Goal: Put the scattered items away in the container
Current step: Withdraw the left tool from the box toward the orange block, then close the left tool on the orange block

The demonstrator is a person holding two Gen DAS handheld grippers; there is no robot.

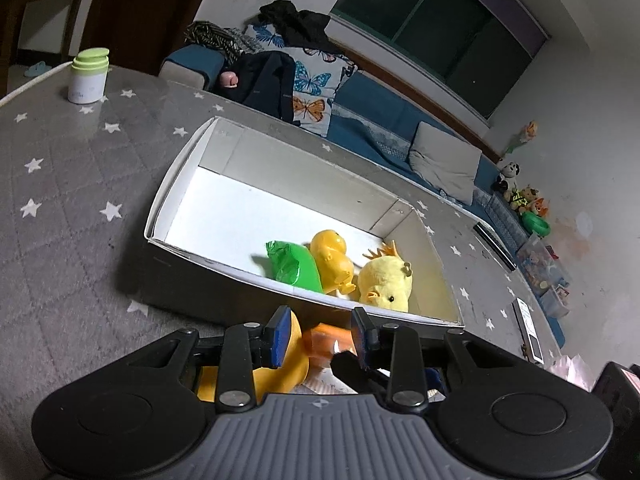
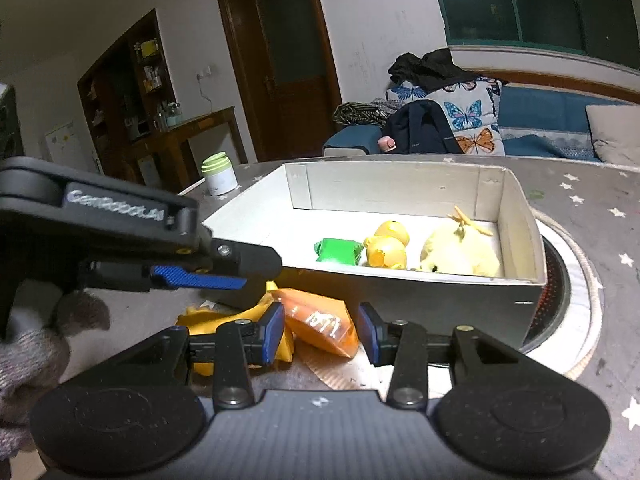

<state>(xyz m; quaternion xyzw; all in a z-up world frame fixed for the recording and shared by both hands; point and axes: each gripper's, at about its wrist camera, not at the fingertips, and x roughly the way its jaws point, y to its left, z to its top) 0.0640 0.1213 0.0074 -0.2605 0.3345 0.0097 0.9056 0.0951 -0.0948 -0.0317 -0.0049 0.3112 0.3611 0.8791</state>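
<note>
while right gripper (image 2: 320, 334) gapes, orange packet (image 2: 320, 326) between jaws — outside box (image 2: 516, 208)

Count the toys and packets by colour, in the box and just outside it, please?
Green: 1, shiny green packet in the white cardboard box.
Yellow: 3, rubber duck, fuzzy plush chick, yellow toy outside.
Orange: 1, orange packet outside.
Total: 5.

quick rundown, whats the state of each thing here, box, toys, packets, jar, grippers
white box: open-topped, on table
green packet: inside box
yellow duck: inside box
yellow plush: inside box
orange packet: outside box, between right gripper's fingers
jar: lidded, upright
left gripper: open
right gripper: open
</note>
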